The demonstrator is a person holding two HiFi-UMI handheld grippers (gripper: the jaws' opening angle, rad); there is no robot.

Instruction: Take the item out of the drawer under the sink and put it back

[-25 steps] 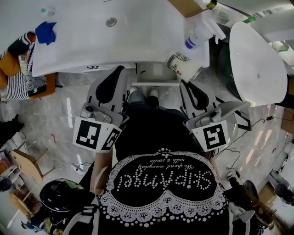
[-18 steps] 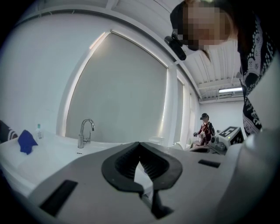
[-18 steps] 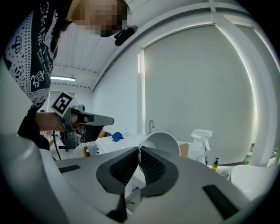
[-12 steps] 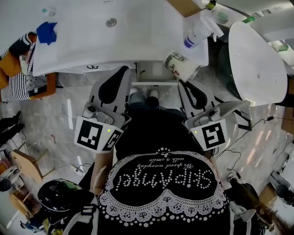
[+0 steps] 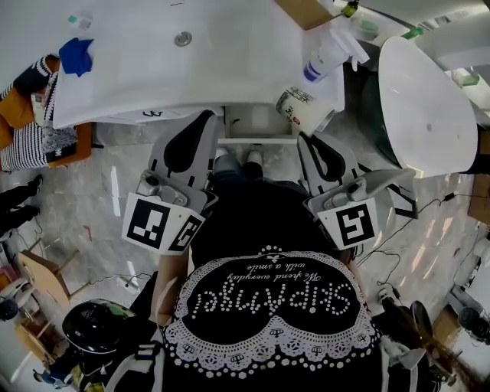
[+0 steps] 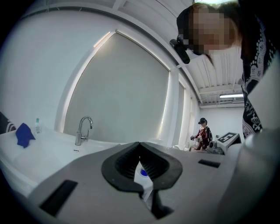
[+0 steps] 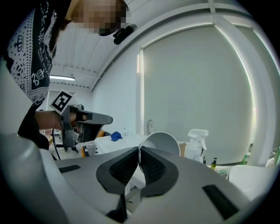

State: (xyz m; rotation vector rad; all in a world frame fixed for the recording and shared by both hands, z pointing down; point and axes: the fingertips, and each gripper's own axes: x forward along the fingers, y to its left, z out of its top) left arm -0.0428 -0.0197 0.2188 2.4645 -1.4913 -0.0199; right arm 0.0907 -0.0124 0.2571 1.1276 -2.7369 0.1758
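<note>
A paper cup (image 5: 302, 109) with a printed wall lies tilted just below the front edge of the white sink counter (image 5: 230, 69). My right gripper (image 5: 305, 139) is shut on its rim; in the right gripper view the cup (image 7: 162, 142) shows its white inside just past the closed jaws of the right gripper (image 7: 139, 149). My left gripper (image 5: 204, 116) hovers to the cup's left, under the counter edge, shut with nothing in it. In the left gripper view the left gripper (image 6: 140, 144) has its tips together. A white drawer edge (image 5: 256, 140) shows between the two grippers.
A spray bottle (image 5: 325, 55) stands on the counter's right end beside a cardboard box (image 5: 306, 9). A blue cloth (image 5: 76, 55) lies at the left end, the drain (image 5: 182, 37) is in the basin, and a faucet (image 6: 83, 130) rises behind. A white rounded surface (image 5: 427, 99) is at right.
Both grippers have edged slightly forward toward the counter, the left one more. The cup has stayed in the right gripper's hold.
</note>
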